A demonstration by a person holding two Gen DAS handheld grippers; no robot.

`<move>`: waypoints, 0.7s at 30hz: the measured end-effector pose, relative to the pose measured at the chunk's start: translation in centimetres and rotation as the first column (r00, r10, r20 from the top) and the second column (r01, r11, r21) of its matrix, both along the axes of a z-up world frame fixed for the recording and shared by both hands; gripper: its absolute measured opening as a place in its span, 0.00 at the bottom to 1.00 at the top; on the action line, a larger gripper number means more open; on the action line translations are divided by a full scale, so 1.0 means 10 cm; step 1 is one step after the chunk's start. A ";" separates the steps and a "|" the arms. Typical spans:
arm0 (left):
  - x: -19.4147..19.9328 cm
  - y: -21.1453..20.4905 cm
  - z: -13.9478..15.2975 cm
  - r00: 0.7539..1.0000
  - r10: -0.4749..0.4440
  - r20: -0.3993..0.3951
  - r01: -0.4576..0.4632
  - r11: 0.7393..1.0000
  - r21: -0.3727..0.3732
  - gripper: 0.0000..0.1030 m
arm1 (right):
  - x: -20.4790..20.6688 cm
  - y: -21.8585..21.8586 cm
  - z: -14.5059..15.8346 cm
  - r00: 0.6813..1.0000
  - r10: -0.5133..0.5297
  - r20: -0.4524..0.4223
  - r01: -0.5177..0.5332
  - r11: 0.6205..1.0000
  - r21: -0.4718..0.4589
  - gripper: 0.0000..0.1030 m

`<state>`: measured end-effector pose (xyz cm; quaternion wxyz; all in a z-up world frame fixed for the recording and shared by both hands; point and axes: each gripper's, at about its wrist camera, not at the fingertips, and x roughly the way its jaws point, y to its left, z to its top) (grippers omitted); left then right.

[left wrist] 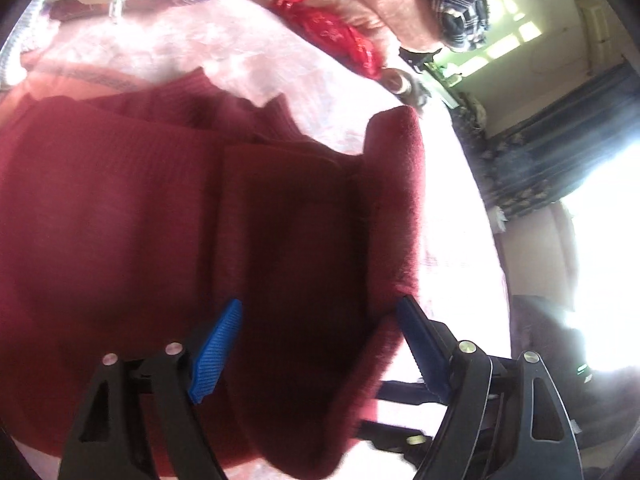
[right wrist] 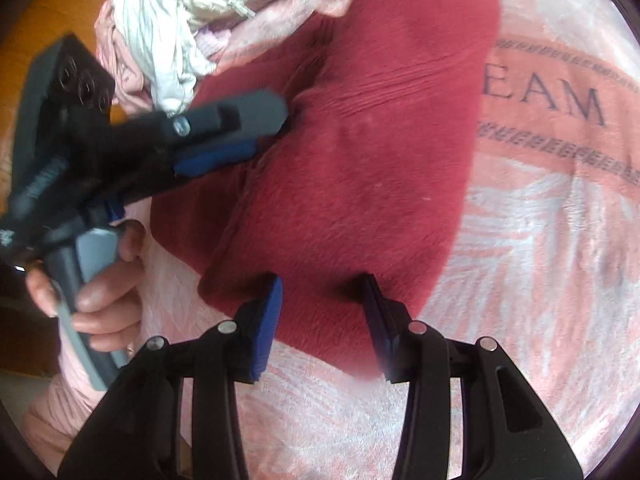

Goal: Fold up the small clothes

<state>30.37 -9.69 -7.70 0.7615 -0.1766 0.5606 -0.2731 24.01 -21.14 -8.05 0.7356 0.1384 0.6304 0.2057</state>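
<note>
A dark red knitted garment (right wrist: 360, 152) lies partly folded on a pink and white fleecy blanket (right wrist: 540, 240) with dark lettering woven into an orange-pink band, and it fills most of what either gripper faces. Off to one side sits a crumpled white cloth (right wrist: 160, 28) on a heap of other clothes, and further back a shiny red wrapped bundle (left wrist: 340, 36) rests against a thick pink roll of bedding, with a checked blue fabric (left wrist: 460, 4) draped above it. Bright daylight floods in from a window, washing out that side of the room. The left gripper (left wrist: 320, 348), held by a hand (right wrist: 100, 280) around its grey handle, has its blue ribbed pads spread wide, the garment's raised fuzzy edge lying loose between them and not pinched. The right gripper (right wrist: 324, 320) hangs over the near edge of the garment with its jaws partly apart; red cloth lies in the gap, but I cannot tell whether the pads actually press it.
</note>
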 end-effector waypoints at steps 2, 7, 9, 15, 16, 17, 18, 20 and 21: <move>-0.02 0.02 0.00 1.000 0.014 0.002 -0.014 1.000 0.014 0.78 | -0.01 0.06 -0.05 1.000 0.015 -0.001 -0.015 1.000 -0.006 0.41; -0.08 0.14 0.14 0.997 0.050 0.063 -0.052 0.998 0.024 0.78 | 0.00 0.13 -0.08 0.999 0.031 0.004 -0.031 0.999 -0.020 0.41; -0.09 0.10 0.24 0.995 0.029 0.094 -0.030 1.000 0.009 0.78 | 0.00 0.14 -0.07 1.000 0.029 0.003 -0.029 0.999 -0.022 0.41; 0.11 -0.18 0.22 0.997 -0.002 0.083 0.004 1.000 -0.015 0.79 | 0.03 0.11 -0.08 1.000 0.009 -0.017 -0.008 1.000 0.012 0.41; 0.16 -0.22 0.18 0.998 -0.014 0.064 0.016 0.999 -0.031 0.79 | 0.04 0.10 -0.07 1.000 0.005 -0.015 -0.004 1.000 0.018 0.41; 0.18 -0.25 0.16 0.998 -0.024 0.056 0.027 0.999 -0.038 0.79 | 0.02 0.10 -0.05 1.000 0.006 -0.013 -0.006 1.000 0.018 0.41; 0.22 -0.29 0.12 0.998 -0.032 0.050 0.033 0.999 -0.033 0.78 | 0.00 0.07 -0.04 1.000 0.005 -0.011 -0.005 1.000 0.018 0.41; 0.23 -0.29 0.05 0.999 -0.033 0.033 0.034 0.999 -0.023 0.70 | -0.05 -0.05 -0.01 0.999 -0.035 -0.029 0.036 0.998 0.042 0.41; 0.22 -0.27 0.01 0.999 -0.036 0.022 0.037 0.999 -0.030 0.49 | -0.07 -0.11 0.00 0.998 -0.056 -0.040 0.058 0.997 0.053 0.38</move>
